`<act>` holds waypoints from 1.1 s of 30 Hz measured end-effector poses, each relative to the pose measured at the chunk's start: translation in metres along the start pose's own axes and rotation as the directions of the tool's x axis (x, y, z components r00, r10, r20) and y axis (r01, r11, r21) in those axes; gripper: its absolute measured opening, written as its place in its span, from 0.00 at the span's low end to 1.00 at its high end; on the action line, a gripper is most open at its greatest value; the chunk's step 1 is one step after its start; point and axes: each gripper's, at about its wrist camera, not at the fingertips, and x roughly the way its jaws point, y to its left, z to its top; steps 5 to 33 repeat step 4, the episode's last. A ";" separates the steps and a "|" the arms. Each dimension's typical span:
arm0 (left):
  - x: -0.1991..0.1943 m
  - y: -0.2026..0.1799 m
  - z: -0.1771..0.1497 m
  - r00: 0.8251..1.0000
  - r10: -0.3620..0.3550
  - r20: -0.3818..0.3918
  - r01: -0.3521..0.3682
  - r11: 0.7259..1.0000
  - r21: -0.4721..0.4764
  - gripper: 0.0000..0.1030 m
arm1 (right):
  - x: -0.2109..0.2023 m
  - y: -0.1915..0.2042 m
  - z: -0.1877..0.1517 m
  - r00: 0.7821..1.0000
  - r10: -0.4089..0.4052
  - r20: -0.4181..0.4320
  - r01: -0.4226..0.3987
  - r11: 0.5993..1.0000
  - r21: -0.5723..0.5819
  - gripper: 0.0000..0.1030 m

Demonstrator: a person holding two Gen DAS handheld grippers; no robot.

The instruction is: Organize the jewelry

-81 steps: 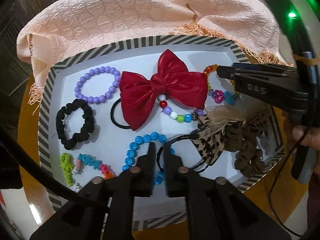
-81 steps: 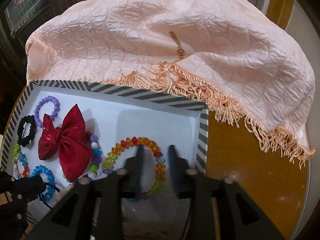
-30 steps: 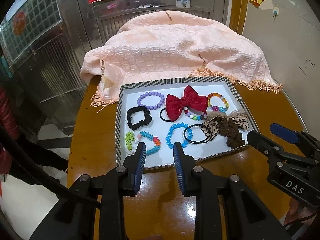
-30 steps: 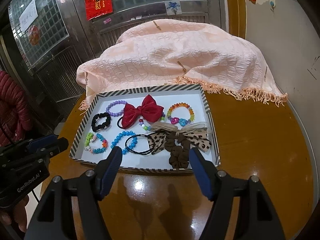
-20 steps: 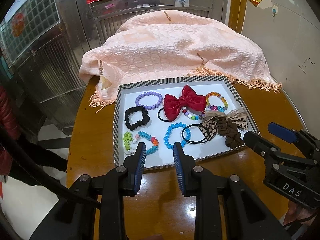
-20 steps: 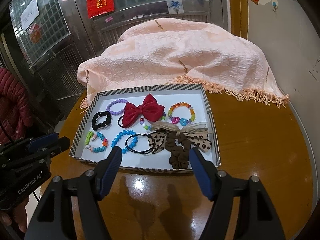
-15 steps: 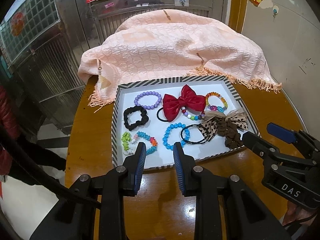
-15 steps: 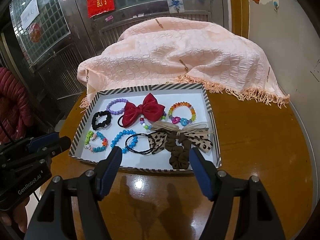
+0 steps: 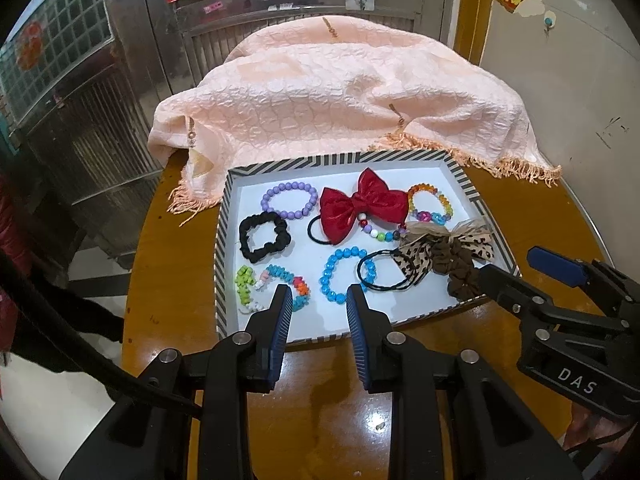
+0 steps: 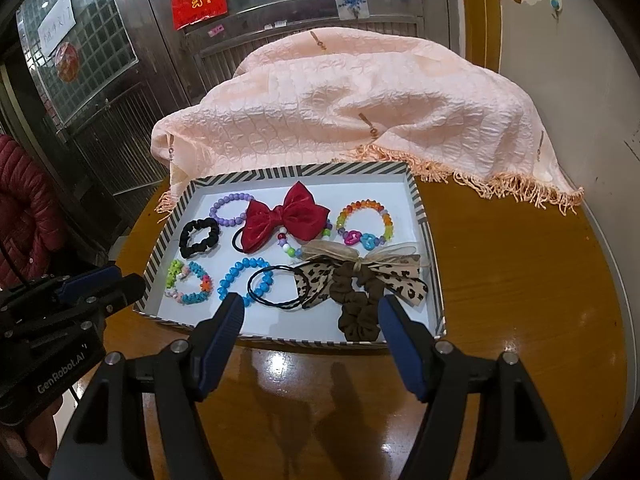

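Tray: your striped tray (image 9: 464, 178) sits mid-desk (image 9: 168, 280), all the jewelry lying inside it.
Bracelets: you have five beaded ones, purple (image 9: 289, 200) at 11 o'clock, blue (image 9: 346, 274) at 6.
Hair pieces: two scrunchies, black (image 9: 262, 236) and brown (image 9: 460, 270); two bows, red (image 9: 364, 204) and leopard (image 9: 416, 256).
Hidden: the red bow covers part of one bracelet.
Left hand-held gripper (image 9: 316, 304): open, empty.
Right hand-held gripper (image 10: 310, 316): wide open, empty.

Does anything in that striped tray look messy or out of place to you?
Mostly neat, but some pieces overlap: the red bow lies on a multicolored bead bracelet, and the leopard bow, brown scrunchie and thin black hair ties pile together at the striped tray's right.
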 end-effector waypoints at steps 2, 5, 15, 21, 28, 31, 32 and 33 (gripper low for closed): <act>0.001 0.002 0.000 1.000 -0.005 0.000 0.005 1.000 -0.003 0.21 | 0.000 0.000 0.000 1.000 -0.001 -0.001 0.001 1.000 0.000 0.71; 0.001 0.003 0.000 1.000 -0.001 0.001 0.001 1.000 -0.004 0.21 | 0.002 -0.002 0.001 1.000 -0.002 -0.001 0.002 1.000 0.003 0.71; 0.001 0.003 0.000 1.000 -0.001 0.001 0.001 1.000 -0.004 0.21 | 0.002 -0.002 0.001 1.000 -0.002 -0.001 0.002 1.000 0.003 0.71; 0.001 0.003 0.000 1.000 -0.001 0.001 0.001 1.000 -0.004 0.21 | 0.002 -0.002 0.001 1.000 -0.002 -0.001 0.002 1.000 0.003 0.71; 0.001 0.003 0.000 1.000 -0.001 0.001 0.001 1.000 -0.004 0.21 | 0.002 -0.002 0.001 1.000 -0.002 -0.001 0.002 1.000 0.003 0.71; 0.001 0.003 0.000 1.000 -0.001 0.001 0.001 1.000 -0.004 0.21 | 0.002 -0.002 0.001 1.000 -0.002 -0.001 0.002 1.000 0.003 0.71; 0.001 0.003 0.000 1.000 -0.001 0.001 0.001 1.000 -0.004 0.21 | 0.002 -0.002 0.001 1.000 -0.002 -0.001 0.002 1.000 0.003 0.71; 0.001 0.003 0.000 1.000 -0.001 0.001 0.001 1.000 -0.004 0.21 | 0.002 -0.002 0.001 1.000 -0.002 -0.001 0.002 1.000 0.003 0.71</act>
